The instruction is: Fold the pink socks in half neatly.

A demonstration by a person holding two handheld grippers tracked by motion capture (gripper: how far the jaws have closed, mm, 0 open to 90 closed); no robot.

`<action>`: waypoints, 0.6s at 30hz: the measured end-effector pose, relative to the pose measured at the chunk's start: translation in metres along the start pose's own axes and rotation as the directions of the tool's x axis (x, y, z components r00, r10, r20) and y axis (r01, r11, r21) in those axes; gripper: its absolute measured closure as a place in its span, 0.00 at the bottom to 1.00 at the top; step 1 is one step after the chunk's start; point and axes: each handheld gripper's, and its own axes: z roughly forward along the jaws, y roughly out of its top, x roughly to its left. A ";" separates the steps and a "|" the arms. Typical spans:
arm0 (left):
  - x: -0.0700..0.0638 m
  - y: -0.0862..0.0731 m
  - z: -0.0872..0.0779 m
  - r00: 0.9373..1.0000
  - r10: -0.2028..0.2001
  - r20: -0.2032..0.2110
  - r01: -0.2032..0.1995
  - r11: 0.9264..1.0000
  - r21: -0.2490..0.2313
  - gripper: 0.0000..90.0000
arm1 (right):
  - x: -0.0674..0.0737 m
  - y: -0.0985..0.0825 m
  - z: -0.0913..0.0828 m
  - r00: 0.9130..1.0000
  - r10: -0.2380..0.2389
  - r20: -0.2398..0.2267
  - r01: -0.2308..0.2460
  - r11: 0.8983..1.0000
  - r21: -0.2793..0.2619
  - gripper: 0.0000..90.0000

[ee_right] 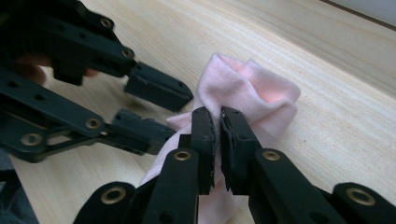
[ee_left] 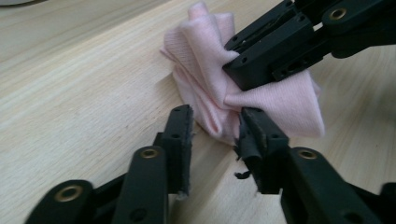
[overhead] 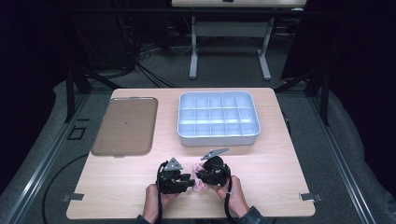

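Observation:
A crumpled pink cloth (overhead: pixel 201 186) lies on the wooden table near its front edge, between my two grippers. In the right gripper view, my right gripper (ee_right: pixel 217 114) is shut on a fold of the pink cloth (ee_right: pixel 254 88), pinching it at the tips. My left gripper (ee_left: pixel 212 116) stands open, its jaws on either side of the lower edge of the cloth (ee_left: pixel 205 56) without pressing on it. The right gripper (ee_left: pixel 236 63) reaches in from the upper right of that view, clamped on the cloth. In the high view the left gripper (overhead: pixel 188 180) and right gripper (overhead: pixel 201 175) face each other closely.
A grey tray (overhead: pixel 218 140) divided into several compartments stands at the back right of the table. A flat brown tray (overhead: pixel 125 126) lies at the back left. The person's hands come in at the table's front edge.

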 end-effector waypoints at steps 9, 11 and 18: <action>0.002 -0.004 -0.014 0.999 -0.013 -0.035 0.012 0.999 -0.031 0.62 | 0.006 0.003 0.007 0.999 -0.030 0.035 0.029 0.999 0.019 0.95; 0.003 -0.005 -0.014 0.999 -0.014 -0.046 0.012 0.999 -0.033 0.58 | 0.006 0.002 0.007 0.999 -0.036 0.032 0.035 0.999 0.020 0.95; 0.007 -0.015 -0.017 0.989 -0.008 -0.147 0.001 0.999 -0.050 0.39 | 0.006 0.001 0.006 0.998 -0.062 0.025 0.061 0.998 0.014 0.94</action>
